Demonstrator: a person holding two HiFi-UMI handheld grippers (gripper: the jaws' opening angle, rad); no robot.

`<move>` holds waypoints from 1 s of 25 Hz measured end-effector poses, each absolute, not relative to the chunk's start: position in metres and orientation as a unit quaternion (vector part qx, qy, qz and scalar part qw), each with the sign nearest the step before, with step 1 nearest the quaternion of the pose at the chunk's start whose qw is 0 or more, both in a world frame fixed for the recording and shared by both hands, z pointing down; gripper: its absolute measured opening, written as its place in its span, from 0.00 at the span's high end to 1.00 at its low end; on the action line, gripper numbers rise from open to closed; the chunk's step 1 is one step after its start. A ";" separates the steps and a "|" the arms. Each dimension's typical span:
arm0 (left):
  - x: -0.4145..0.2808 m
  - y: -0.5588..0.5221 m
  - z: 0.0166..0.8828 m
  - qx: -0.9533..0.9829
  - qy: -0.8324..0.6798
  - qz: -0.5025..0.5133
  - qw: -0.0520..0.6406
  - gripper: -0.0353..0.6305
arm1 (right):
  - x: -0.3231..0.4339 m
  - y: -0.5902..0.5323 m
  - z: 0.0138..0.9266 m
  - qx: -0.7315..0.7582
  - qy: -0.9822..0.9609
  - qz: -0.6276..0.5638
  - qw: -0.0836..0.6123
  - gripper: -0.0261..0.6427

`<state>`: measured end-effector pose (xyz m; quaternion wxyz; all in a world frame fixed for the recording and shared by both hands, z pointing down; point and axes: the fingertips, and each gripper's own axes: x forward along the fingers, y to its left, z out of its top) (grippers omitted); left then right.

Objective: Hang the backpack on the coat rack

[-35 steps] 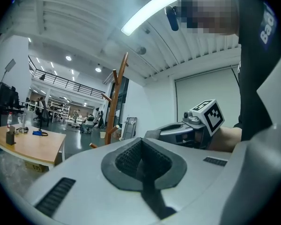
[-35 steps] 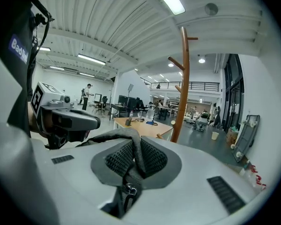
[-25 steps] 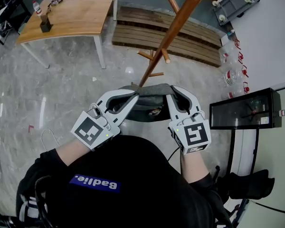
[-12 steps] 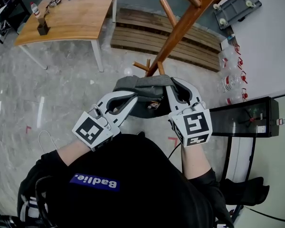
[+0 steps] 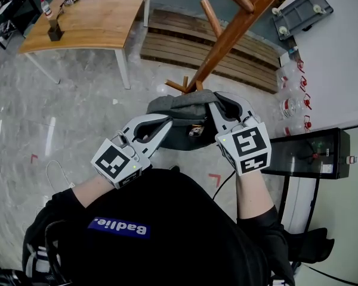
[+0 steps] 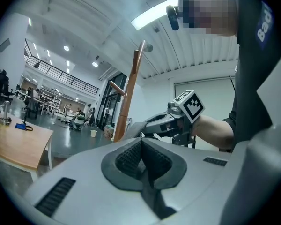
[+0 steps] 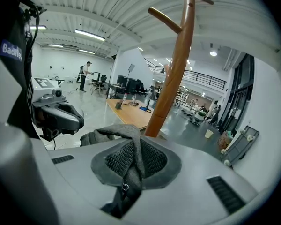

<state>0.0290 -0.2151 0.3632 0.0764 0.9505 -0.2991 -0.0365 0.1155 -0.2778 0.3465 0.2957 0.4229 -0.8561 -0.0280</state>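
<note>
The grey backpack [image 5: 182, 124] hangs between my two grippers, just in front of the brown wooden coat rack pole [image 5: 238, 25]. My left gripper [image 5: 167, 120] is shut on a dark strap [image 6: 150, 191] at the backpack's left end. My right gripper [image 5: 214, 104] is shut on a grey fabric strap [image 7: 131, 142] at its top right. The rack's pegs [image 5: 211, 16] stick out above and beyond the backpack; low pegs [image 5: 180, 86] sit right behind it. In the right gripper view the pole [image 7: 175, 74] rises close ahead, with the left gripper [image 7: 56, 114] off to the left.
A wooden table [image 5: 101, 22] with a bottle and small items stands at the far left. A slatted wooden platform [image 5: 227, 52] lies behind the rack. A black cabinet [image 5: 310, 154] and several bottles [image 5: 289, 103] are at the right. A wheeled cart [image 5: 298, 11] is top right.
Both grippers have carried the backpack forward and to the right, closer to the rack pole. The right gripper has rolled a little. Both grips hold.
</note>
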 end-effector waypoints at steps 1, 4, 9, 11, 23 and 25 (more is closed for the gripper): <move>0.031 -0.215 0.363 0.951 -0.297 -0.039 0.077 0.94 | 0.116 -0.280 0.348 0.417 -0.857 -0.027 0.301 0.91; 0.036 -0.215 0.364 0.952 -0.294 -0.037 0.077 0.94 | 0.118 -0.288 0.352 0.404 -0.859 -0.021 0.313 0.91; 0.038 -0.218 0.369 0.950 -0.298 -0.035 0.081 0.94 | 0.117 -0.303 0.368 0.390 -0.860 -0.006 0.328 0.91; 0.039 -0.219 0.371 0.953 -0.292 -0.038 0.073 0.94 | 0.116 -0.309 0.374 0.389 -0.860 -0.002 0.331 0.91; 0.027 -0.215 0.380 0.950 -0.295 -0.032 0.091 0.94 | 0.121 -0.326 0.403 0.420 -0.846 -0.013 0.327 0.91; 0.024 -0.214 0.380 0.951 -0.294 -0.030 0.090 0.94 | 0.118 -0.326 0.404 0.429 -0.843 -0.025 0.323 0.90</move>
